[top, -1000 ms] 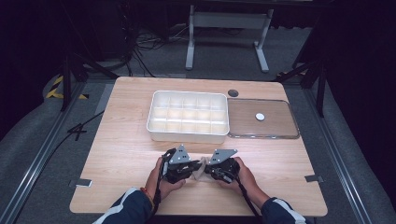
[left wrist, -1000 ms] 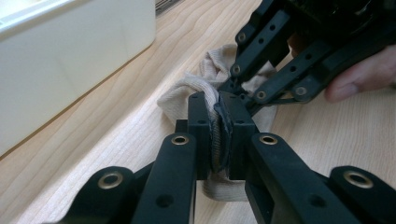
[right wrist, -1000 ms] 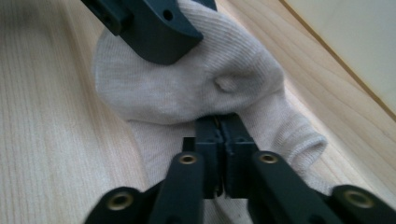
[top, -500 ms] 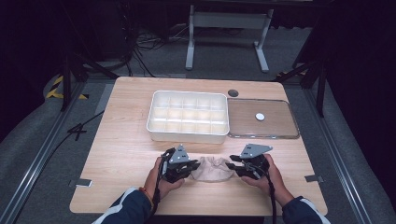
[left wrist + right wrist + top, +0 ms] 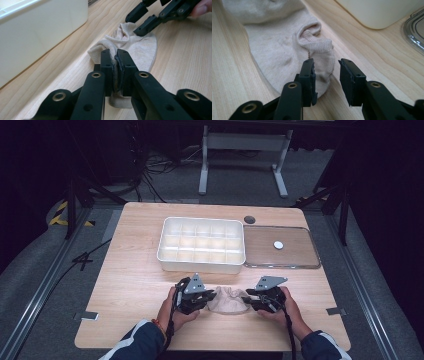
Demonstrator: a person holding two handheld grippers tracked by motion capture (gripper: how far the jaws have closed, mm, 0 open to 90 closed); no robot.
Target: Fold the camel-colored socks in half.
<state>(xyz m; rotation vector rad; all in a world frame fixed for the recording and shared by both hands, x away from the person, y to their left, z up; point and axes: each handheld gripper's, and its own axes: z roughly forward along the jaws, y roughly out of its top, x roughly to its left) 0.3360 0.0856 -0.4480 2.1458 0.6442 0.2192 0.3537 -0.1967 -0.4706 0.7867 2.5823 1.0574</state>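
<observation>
Pale wood-grain tabletop [image 5: 125, 285] spreads under everything I do. Behind my hands sits a white plastic organiser box with a grid of small compartments [image 5: 201, 245], and just beside it lies a clear flat plastic lid with a small white disc in its middle [image 5: 281, 247]. Near the table's front edge, between my two tools, lies a small beige knitted sock [image 5: 228, 300], crumpled on the wood and well clear of the box. My left gripper [image 5: 115, 60] is clamped tight on one end of the sock, cloth pinched between both pads. My right gripper [image 5: 327, 72] has just been narrowing its jaws; they stand apart at the sock's cuff end, the fabric lying between them with neither pad pressing on it.
</observation>
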